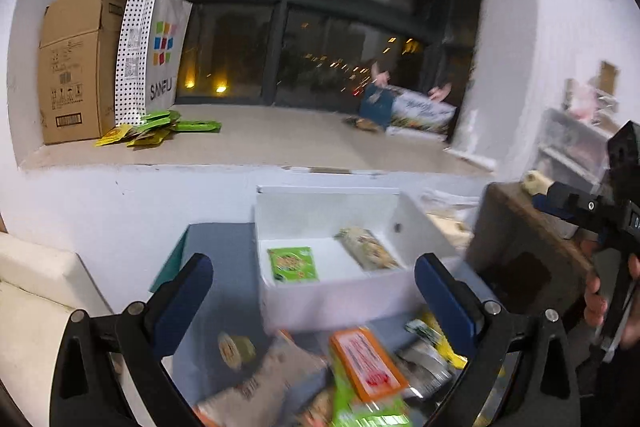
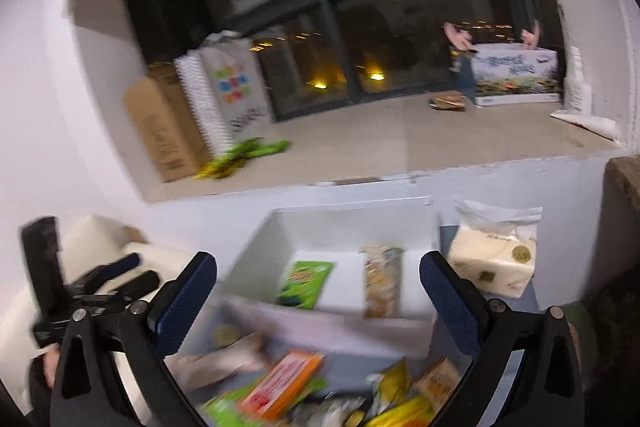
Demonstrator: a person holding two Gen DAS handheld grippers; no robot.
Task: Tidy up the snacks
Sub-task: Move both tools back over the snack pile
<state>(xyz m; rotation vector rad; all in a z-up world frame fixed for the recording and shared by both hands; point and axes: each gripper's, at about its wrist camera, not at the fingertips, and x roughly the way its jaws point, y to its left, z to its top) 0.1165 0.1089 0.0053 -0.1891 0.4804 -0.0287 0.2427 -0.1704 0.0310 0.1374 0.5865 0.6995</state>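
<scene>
A white open box (image 1: 320, 301) (image 2: 256, 247) stands on a blue-grey table against the wall. Inside it lie a green snack packet (image 1: 293, 264) (image 2: 306, 284) and a beige biscuit pack (image 1: 368, 248) (image 2: 381, 281). In front of the box is a loose pile of snacks, with an orange-labelled pack (image 1: 366, 363) (image 2: 282, 383) on top. My left gripper (image 1: 314, 293) is open and empty above the pile. My right gripper (image 2: 318, 299) is open and empty above the pile too. Each gripper shows at the edge of the other's view, the right one (image 1: 540, 193) and the left one (image 2: 140, 271).
A pack of tissues (image 2: 494, 263) lies right of the box. A deep window ledge (image 1: 260, 139) behind holds a cardboard box (image 1: 74, 67), a paper bag (image 1: 162, 47), green and yellow packets (image 1: 156, 127) and a printed carton (image 2: 516, 73). A dark wooden cabinet (image 1: 520, 247) stands on the right.
</scene>
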